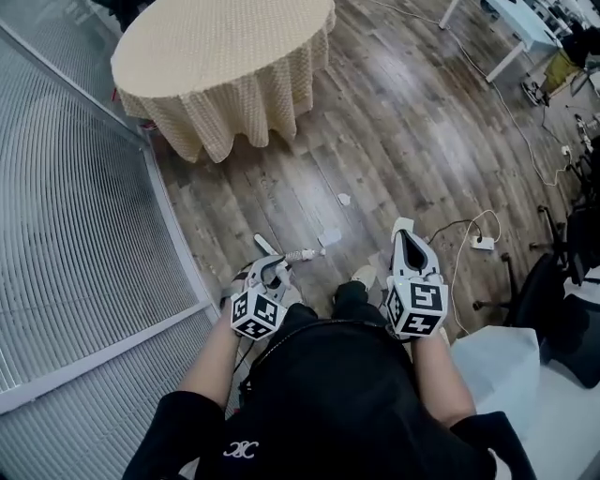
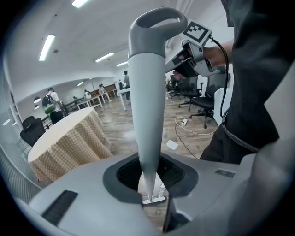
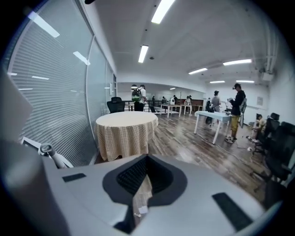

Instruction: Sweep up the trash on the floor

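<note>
Two white paper scraps lie on the wood floor ahead of me, one (image 1: 344,199) further out and one (image 1: 330,236) nearer; a scrap (image 2: 172,144) also shows in the left gripper view. My left gripper (image 1: 270,272) (image 2: 154,198) is shut on the thin end of a grey tapered handle (image 2: 146,101) with a loop at its top. What is at the handle's other end is hidden. My right gripper (image 1: 405,230) (image 3: 138,207) points forward beside my right leg, jaws shut with nothing between them. A white stick with a round end (image 3: 50,154) shows to its left.
A round table with a beige checked cloth (image 1: 225,47) stands ahead. A glass wall with blinds (image 1: 75,234) runs along the left. A power strip and cables (image 1: 483,243), black office chairs (image 1: 553,281) and a white desk (image 1: 525,23) are at the right. People stand far off.
</note>
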A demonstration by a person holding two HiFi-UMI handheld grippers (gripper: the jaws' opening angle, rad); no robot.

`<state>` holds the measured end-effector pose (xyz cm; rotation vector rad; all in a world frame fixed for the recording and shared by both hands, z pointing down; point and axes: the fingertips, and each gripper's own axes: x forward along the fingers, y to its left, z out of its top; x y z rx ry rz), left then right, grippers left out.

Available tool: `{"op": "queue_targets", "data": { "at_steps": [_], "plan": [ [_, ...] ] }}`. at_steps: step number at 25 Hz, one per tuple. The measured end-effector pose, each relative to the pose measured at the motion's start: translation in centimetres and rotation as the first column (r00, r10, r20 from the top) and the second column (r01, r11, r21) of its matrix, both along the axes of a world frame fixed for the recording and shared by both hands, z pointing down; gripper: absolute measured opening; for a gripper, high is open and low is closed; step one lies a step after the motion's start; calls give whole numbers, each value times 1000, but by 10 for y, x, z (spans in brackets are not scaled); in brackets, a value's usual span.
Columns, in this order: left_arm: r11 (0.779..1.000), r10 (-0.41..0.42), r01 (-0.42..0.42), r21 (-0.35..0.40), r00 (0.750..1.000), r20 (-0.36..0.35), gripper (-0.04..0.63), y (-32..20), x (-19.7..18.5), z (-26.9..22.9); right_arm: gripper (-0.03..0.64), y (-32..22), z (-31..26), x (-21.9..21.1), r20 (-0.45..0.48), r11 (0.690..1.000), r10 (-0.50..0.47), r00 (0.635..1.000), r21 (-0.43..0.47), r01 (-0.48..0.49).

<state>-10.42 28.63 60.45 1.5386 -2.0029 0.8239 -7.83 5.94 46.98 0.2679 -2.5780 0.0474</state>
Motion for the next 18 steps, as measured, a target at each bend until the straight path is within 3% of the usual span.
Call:
{"op": "queue_targets", "data": {
  "at_steps": [10, 18],
  "plan": [
    [981, 192, -192, 9, 981, -7, 86, -143, 18, -5, 14, -107, 25, 57, -26, 977, 200, 979, -73, -202],
    [966, 259, -260, -20, 965, -41, 86, -219, 24, -5, 14, -200, 46, 89, -35, 935, 330, 943, -121, -332]
  ]
}}
